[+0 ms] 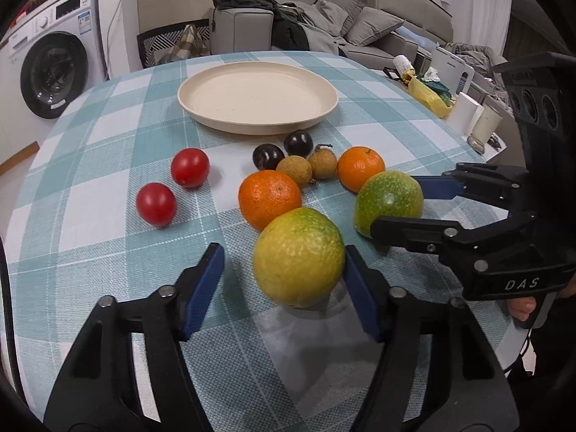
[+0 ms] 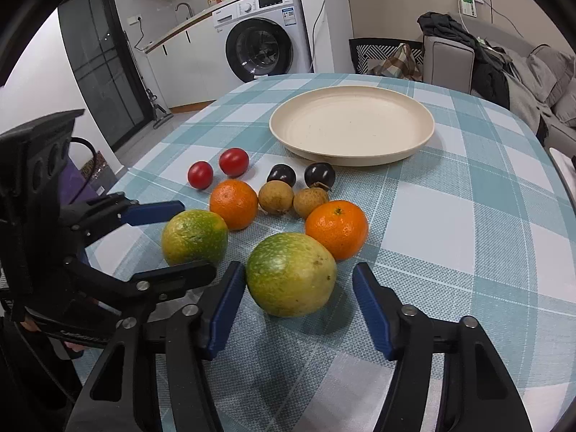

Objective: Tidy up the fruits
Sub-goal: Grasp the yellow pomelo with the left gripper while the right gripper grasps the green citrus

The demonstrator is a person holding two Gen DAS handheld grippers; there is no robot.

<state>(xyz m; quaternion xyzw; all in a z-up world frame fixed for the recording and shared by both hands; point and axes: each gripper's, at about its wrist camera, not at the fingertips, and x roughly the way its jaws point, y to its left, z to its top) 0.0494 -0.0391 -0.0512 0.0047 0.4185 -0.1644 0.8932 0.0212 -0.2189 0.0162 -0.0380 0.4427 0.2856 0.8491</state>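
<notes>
On the checked tablecloth lie two green-yellow fruits, two oranges, two brown longans, two dark plums and two red tomatoes, in front of a cream plate (image 1: 201, 108) with nothing on it. My left gripper (image 1: 282, 252) straddles the nearer green-yellow fruit (image 1: 298, 255). Its right pad (image 1: 360, 295) touches the fruit; a gap shows at the left pad (image 1: 203, 288). My right gripper (image 2: 298, 268) straddles the other green-yellow fruit (image 2: 291, 273). Its left pad (image 2: 226, 306) is at the skin and its right pad (image 2: 370, 309) stands off. Both fruits rest on the cloth.
Oranges (image 1: 270, 198) (image 1: 361, 167) sit just behind the straddled fruits, with longans (image 1: 294, 170) and plums (image 1: 268, 156) beyond. Tomatoes (image 1: 190, 167) (image 1: 156, 203) lie to the left. Bottles and bags crowd a side surface (image 1: 468, 108) on the right. A washing machine (image 2: 266, 36) and sofa stand behind.
</notes>
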